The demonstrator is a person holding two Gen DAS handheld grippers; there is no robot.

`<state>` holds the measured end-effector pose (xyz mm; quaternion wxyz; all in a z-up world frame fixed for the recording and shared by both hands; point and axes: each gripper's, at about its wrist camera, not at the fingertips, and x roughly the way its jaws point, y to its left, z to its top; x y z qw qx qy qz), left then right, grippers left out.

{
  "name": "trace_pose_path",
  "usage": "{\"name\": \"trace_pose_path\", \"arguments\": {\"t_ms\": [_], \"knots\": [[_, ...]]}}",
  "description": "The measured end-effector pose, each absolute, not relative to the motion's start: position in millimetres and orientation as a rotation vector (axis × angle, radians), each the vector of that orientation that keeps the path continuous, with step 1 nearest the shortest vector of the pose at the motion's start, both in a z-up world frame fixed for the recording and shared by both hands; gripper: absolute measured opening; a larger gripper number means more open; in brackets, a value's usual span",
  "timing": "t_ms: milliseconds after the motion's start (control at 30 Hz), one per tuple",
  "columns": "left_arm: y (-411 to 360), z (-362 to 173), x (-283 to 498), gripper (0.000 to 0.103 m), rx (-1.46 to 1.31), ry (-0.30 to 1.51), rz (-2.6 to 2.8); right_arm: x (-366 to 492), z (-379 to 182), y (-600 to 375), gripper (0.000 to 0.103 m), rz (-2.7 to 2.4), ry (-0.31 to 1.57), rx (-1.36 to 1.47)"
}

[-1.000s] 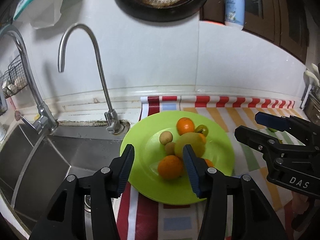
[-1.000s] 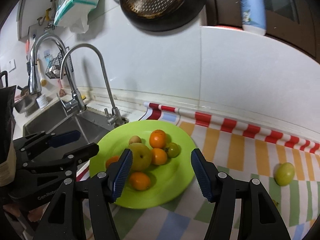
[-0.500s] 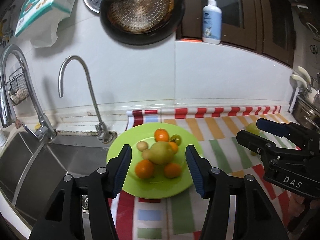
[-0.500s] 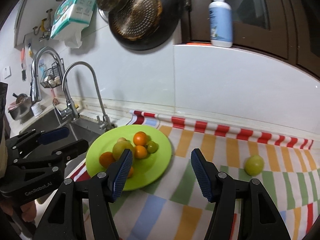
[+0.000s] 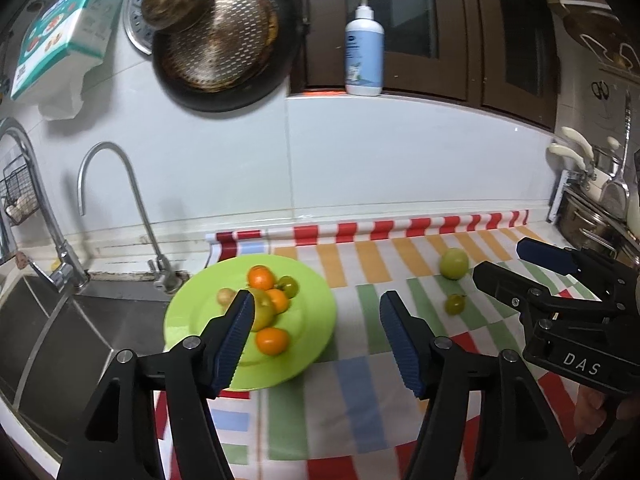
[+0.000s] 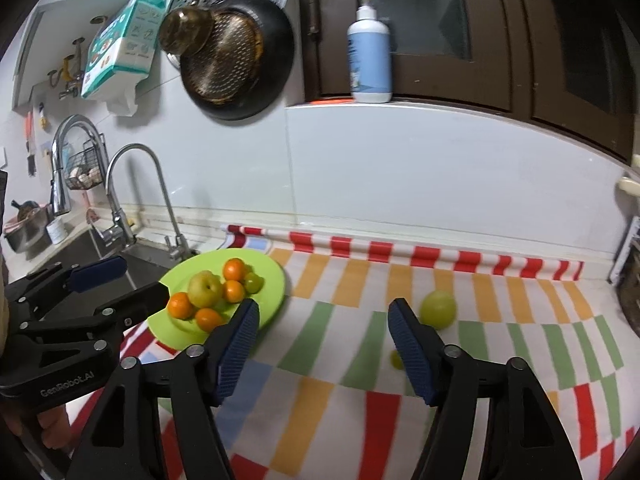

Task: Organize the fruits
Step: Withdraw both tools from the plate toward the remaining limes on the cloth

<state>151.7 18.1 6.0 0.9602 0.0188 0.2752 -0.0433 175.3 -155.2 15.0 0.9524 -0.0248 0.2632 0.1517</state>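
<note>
Kitchen desk, covered with a striped cloth (image 5: 360, 392) in red, orange, green and blue; white tiled wall behind. We list what we see.

Sink (image 5: 60, 332): steel, far left, with a curved tap (image 5: 116, 200) at its far rim.

Plate (image 5: 316, 308): lime green, on the left end of the cloth beside the sink. It carries a pile of fruit: a large yellow-green pear (image 6: 205, 289) in the middle, oranges (image 5: 272, 340) around it, one small green fruit (image 5: 288, 286) at the far right of the pile and one small tan fruit (image 5: 225, 296) at the left.

Loose fruit: a large green fruit (image 5: 454, 263) lies on the cloth well right of the plate; a small green one (image 5: 456, 303) lies just nearer than it. In the right wrist view the small one is partly hidden behind a gripper finger.

Left gripper (image 5: 316, 338): we hold it above the near edge of the plate. Its jaws are opening, about half spread, with nothing between the blue pads.

Right gripper (image 6: 325, 346): we hold it above bare cloth between the plate and the loose fruit. Its jaws are opening, about half spread, gripping nothing.

Wall items: a dark pan (image 5: 224, 44) hanging above the tap, a paper packet (image 5: 60, 32) to its left, a pump bottle (image 5: 364, 52) on the window ledge.
</note>
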Motion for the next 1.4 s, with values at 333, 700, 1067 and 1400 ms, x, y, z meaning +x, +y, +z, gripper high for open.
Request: {"name": "trace_pose_path", "arguments": {"t_ms": [333, 700, 1067, 1400], "knots": [[-24, 1, 163, 0.065, 0.073, 0.561, -0.173, 177, 14, -195, 0.068, 0.238, 0.544, -0.069], [-65, -16, 184, 0.065, 0.109, 0.577, -0.253, 200, -2, -229, 0.068, 0.206, 0.585, -0.072], [-100, -50, 213, 0.065, 0.126, 0.655, -0.342, 222, -29, -255, 0.068, 0.179, 0.632, -0.083], [-121, -76, 245, 0.059, 0.136, 0.729, -0.412, 240, -54, -268, 0.068, 0.15, 0.676, -0.088]]}}
